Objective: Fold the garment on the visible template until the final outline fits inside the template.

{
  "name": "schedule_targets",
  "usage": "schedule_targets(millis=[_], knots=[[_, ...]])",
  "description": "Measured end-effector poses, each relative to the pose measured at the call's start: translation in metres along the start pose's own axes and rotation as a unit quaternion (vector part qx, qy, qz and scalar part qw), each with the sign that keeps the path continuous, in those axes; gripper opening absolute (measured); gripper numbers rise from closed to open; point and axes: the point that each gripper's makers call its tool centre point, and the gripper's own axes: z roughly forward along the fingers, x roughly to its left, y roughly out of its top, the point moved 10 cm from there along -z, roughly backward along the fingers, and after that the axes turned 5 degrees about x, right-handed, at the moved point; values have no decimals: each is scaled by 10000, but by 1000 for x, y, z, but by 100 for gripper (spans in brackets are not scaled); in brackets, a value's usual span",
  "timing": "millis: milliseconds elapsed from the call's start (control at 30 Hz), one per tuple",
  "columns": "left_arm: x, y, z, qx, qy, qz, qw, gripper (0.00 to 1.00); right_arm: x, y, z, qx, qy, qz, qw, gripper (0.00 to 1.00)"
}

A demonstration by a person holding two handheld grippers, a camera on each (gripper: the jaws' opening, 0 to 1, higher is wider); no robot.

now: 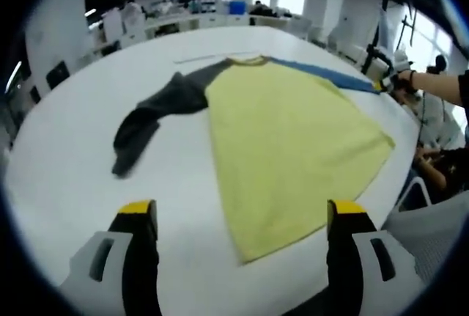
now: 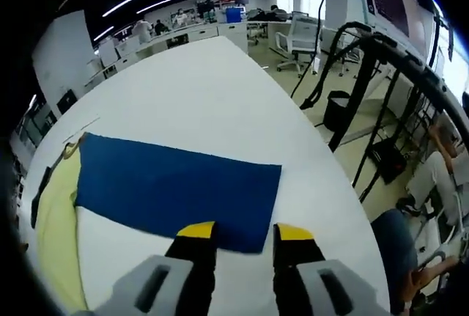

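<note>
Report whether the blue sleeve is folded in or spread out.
Spread out: the blue sleeve lies flat, extended away from the yellow body, with the right gripper at its cuff.

Garment: yellow body cut off at right gripper view's edge; blue sleeve end partly hidden behind fingers

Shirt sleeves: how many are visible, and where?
2. The grey sleeve lies crumpled left of the yellow body; the blue sleeve lies stretched flat toward the right gripper.

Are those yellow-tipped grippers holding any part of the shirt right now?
The right gripper seems to close on the blue sleeve at its cuff edge, though contact isn't certain. The left gripper is open, holding nothing.
</note>
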Motion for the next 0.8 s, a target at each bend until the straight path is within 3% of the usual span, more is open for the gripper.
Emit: schedule_targets(millis=[267, 400, 800], knots=[[1, -6, -2, 103, 24, -15, 9999, 86, -5, 6, 2, 108, -181, 320, 9993, 14], [3, -8, -4, 77, 3, -161, 9998, 87, -1, 8, 4, 278, -217, 249, 9991, 2], [7, -7, -8, 20, 91, -177, 9998, 90, -7, 12, 11, 404, -171, 368, 9984, 0]])
